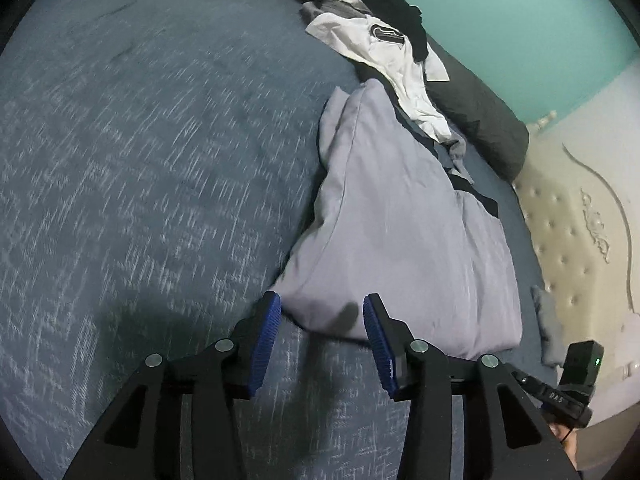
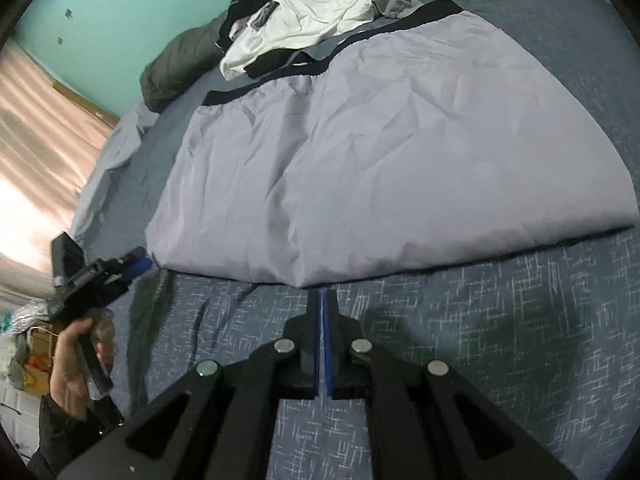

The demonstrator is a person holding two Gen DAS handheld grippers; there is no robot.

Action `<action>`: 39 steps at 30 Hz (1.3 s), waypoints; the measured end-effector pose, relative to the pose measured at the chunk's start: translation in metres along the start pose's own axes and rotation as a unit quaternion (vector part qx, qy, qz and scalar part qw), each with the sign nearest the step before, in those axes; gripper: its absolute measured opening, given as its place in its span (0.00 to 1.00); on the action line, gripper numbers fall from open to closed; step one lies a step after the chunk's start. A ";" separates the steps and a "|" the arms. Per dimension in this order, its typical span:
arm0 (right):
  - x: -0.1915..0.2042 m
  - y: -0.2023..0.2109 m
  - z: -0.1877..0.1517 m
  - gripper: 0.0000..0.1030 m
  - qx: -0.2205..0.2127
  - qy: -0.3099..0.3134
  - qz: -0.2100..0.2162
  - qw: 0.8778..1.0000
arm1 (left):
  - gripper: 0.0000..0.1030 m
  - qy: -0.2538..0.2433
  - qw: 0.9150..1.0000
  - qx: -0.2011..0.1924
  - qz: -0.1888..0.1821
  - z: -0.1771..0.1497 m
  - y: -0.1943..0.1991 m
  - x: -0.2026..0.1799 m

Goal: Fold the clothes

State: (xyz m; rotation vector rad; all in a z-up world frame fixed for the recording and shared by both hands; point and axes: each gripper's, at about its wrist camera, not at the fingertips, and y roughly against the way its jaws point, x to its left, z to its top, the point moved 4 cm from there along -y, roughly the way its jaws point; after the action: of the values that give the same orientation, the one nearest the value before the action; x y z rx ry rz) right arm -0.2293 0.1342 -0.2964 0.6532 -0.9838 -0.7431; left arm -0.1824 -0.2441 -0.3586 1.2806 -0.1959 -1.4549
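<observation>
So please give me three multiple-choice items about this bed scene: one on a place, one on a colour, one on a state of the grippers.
1. Where does the pile of unfolded clothes lie?
A. beyond the lavender garment, near the wall
B. on the floor
C. between the two grippers

2. What colour is the band along the far edge of the lavender garment?
A. red
B. black
C. yellow

3. How do the grippers stand?
A. both open
B. both shut
C. left open, right shut

Key: 1 A, the pile lies past the garment's far edge, against the teal wall. 2 B, the band is black. 3 C, the left gripper shows a wide gap between its blue pads; the right gripper has its pads pressed together, holding nothing.
</observation>
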 end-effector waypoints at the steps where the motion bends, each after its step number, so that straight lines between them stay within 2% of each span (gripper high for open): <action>1: -0.002 0.001 -0.002 0.02 -0.002 0.003 0.002 1.000 | 0.46 0.005 1.000 0.000 -0.003 -0.002 0.000 0.000; 9: -0.019 -0.005 -0.003 0.02 -0.018 -0.001 0.011 1.000 | 0.47 0.026 1.000 0.005 -0.004 -0.013 -0.009 -0.006; 13: -0.026 -0.005 -0.003 0.02 -0.021 -0.006 0.021 1.000 | 0.52 0.045 0.999 0.010 -0.009 -0.019 -0.018 -0.007; 25: -0.038 -0.003 -0.003 0.02 -0.029 -0.021 0.032 0.999 | 0.52 0.092 0.995 -0.046 -0.007 -0.001 -0.018 0.016; 29: -0.039 -0.006 -0.006 0.02 -0.024 -0.021 0.034 0.999 | 0.50 0.085 0.995 -0.061 -0.006 0.005 -0.015 0.018; 32: -0.041 -0.008 -0.007 0.02 -0.022 -0.027 0.038 0.999 | 0.38 0.072 0.995 -0.067 -0.007 0.009 -0.013 0.014; 34: -0.042 -0.008 -0.007 0.02 -0.023 -0.031 0.040 0.998 | 0.24 0.063 0.996 -0.070 -0.008 0.011 -0.012 0.010; 39: -0.042 -0.004 -0.007 0.02 -0.026 -0.029 0.041 0.998 | 0.14 0.042 0.995 -0.086 -0.017 0.017 -0.005 -0.006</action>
State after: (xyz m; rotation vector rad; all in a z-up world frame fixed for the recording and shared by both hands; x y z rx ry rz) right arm -0.2388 0.1660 -0.3229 0.5448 -1.0357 -0.7157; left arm -0.2001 -0.2457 -0.3521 1.2064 0.0059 -1.4121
